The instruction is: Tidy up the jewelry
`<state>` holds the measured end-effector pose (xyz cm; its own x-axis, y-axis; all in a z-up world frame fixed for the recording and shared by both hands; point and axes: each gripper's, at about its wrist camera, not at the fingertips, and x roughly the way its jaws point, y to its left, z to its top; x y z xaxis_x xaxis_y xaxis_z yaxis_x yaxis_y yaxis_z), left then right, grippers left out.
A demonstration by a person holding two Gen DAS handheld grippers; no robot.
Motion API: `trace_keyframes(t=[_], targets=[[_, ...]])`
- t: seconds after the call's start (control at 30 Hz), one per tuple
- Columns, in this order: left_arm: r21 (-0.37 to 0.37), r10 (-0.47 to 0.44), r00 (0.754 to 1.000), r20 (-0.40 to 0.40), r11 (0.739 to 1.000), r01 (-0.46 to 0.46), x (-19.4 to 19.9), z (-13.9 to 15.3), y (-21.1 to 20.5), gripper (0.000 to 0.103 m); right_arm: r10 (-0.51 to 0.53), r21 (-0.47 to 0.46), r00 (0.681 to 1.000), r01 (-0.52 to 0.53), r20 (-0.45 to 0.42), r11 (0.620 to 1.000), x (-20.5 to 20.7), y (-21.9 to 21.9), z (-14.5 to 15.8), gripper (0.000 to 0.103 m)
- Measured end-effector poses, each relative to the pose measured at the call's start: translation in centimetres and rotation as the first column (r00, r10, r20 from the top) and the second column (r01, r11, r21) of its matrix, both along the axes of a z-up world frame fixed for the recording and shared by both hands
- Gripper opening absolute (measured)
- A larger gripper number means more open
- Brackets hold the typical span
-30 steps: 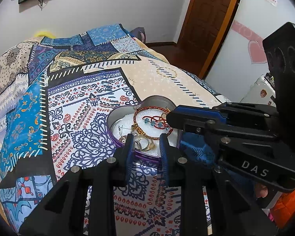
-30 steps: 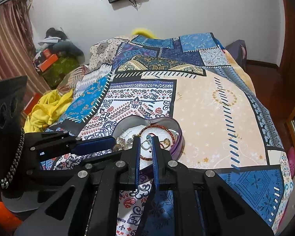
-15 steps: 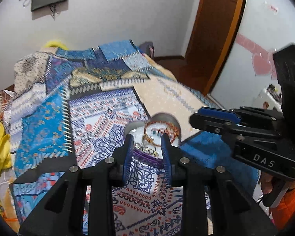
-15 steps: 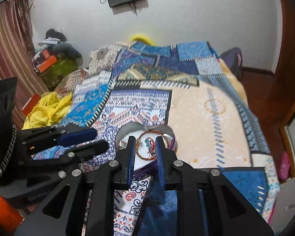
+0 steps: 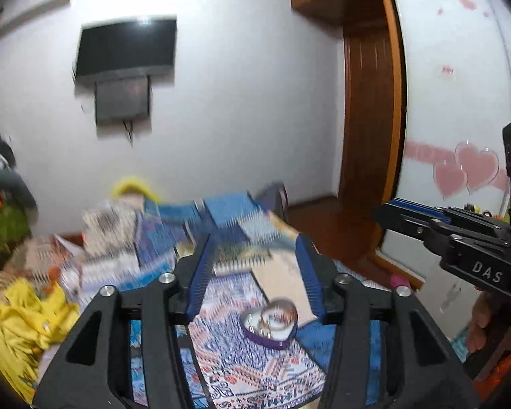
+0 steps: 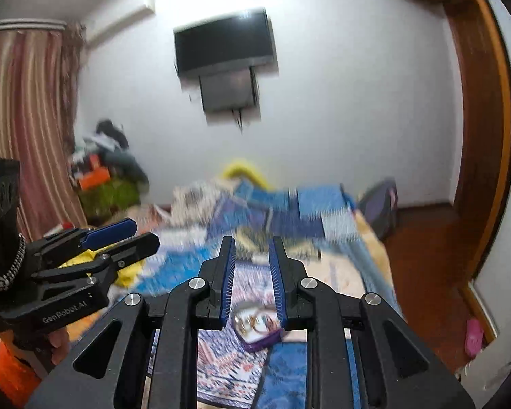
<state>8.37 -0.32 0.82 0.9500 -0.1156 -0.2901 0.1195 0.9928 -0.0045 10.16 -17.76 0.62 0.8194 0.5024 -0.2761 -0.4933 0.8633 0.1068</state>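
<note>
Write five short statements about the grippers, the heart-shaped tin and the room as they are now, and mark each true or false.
1. The left gripper is open and holds nothing. True.
2. The heart-shaped tin rests on the patterned bedspread. True.
3. The tin is empty. False: jewelry lies inside it.
4. The right gripper is shut on a bangle. False: its fingers stand apart with nothing between them.
5. A dark television hangs on the white wall. True.

White wall (image 6: 340, 102), wall-mounted TV (image 6: 225, 46) above the bed (image 6: 327, 225), patchwork bedspread, striped curtain (image 6: 27, 119) left of TV, wooden door (image 5: 371, 119) right, brown floor (image 6: 422, 259), clutter pile (image 6: 109, 170) below curtain
</note>
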Motion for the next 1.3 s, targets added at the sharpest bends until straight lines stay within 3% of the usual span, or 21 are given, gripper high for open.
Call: trace_keyframes(t=[0.13,0.3,0.37,0.43,0.5,0.63,1.3], targets=[[-0.002,0.040,0.994,0.103,0.999,-0.040,-3.2,1.9,-0.2,0.051,-0.039,0.036,0.993,0.035,0.114,0.999,-3.6,-0.5,2.0,0.018],[-0.046,0.085,0.983,0.165,0.996,-0.079,-5.8,2.5,0.4,0.066,-0.093,0.083,0.976,0.078,0.195,0.993,-6.1,-0.7,2.5,0.027],[-0.063,0.087,0.982,0.170,0.995,-0.077,-6.5,2.5,0.8,0.068,-0.124,0.087,0.969,0.108,0.214,0.990,-6.6,-0.6,2.4,0.043],[-0.067,0.097,0.980,0.173,0.994,-0.086,-7.0,2.5,0.9,0.074,-0.165,0.076,0.958,0.151,0.236,0.986,-6.9,-0.2,2.2,0.053],[-0.067,0.101,0.979,0.175,0.994,-0.090,-7.4,2.4,0.8,0.090,-0.187,0.056,0.952,0.179,0.243,0.982,-7.0,0.2,2.1,0.063],[-0.069,0.112,0.975,0.191,0.993,-0.101,-8.5,2.5,0.4,0.097,-0.220,0.047,0.944,0.215,0.245,0.975,-7.3,0.5,2.0,0.085],[-0.071,0.117,0.983,0.145,0.992,-0.108,-8.9,1.5,0.3,0.098,-0.224,0.012,0.951,0.227,0.212,0.974,-8.6,-0.7,1.0,0.085]])
